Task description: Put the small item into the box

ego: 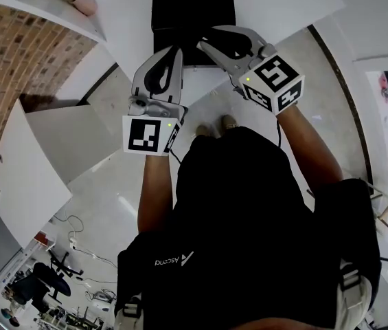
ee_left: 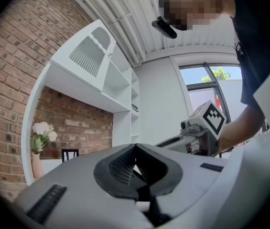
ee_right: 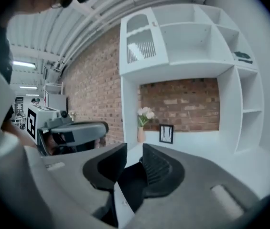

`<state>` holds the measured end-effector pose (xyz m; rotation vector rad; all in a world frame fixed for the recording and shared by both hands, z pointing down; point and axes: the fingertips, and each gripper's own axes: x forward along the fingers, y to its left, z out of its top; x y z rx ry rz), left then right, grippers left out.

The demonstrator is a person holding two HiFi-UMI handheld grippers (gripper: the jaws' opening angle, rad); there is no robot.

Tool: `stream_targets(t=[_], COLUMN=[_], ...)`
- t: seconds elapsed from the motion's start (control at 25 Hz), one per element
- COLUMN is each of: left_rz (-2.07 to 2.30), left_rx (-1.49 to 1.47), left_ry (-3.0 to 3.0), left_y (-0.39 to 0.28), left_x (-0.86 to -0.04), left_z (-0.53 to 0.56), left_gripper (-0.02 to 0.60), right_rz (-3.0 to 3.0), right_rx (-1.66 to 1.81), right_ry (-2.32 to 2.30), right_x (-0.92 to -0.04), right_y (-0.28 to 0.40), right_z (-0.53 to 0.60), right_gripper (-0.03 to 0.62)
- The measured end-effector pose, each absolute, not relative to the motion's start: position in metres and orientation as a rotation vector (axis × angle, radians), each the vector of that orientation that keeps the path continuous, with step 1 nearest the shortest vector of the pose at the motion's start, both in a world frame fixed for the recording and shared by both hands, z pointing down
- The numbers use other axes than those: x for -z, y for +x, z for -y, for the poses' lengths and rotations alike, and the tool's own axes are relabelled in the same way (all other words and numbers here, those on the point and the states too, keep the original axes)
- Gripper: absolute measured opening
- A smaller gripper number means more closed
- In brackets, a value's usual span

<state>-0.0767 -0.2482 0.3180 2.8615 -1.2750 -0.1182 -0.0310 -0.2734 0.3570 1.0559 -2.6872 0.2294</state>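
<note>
A: Head view?
B: Left gripper [ego: 172,51] and right gripper [ego: 204,45] point toward the black box [ego: 194,9] on the white table [ego: 283,2].
A: Left gripper view?
B: Jaws pressed together, empty.
A: Right gripper view?
B: Jaws slightly spread, nothing between. Small item: can't tell where.

The person's black shirt [ego: 248,212] reads "Ascend", upside down.

A white shelf unit [ee_right: 192,37] stands against a red brick wall [ee_right: 182,104]. On its ledge, a pale vase [ee_right: 140,134] of white flowers sits just beside a small black-framed picture [ee_right: 166,133]. Elsewhere, a window [ee_left: 206,78] shows green leaves.
</note>
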Motion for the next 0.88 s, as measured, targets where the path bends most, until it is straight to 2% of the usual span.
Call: stream_targets(t=[0.52, 0.88], left_rz=[1.253, 1.271], left_rx=[0.166, 0.174], left_ry=[2.941, 2.968], left_y=[-0.035, -0.021], left_x=[-0.27, -0.257], left_z=[0.22, 0.203], left_gripper=[-0.002, -0.002], right_rz=[3.033, 3.151], right_rx=[0.092, 0.075], right_ry=[1.129, 1.153], right_x=[-0.266, -0.245], right_y=[0.004, 0.016], right_z=[0.219, 0.199], right_gripper=[0.007, 0.002])
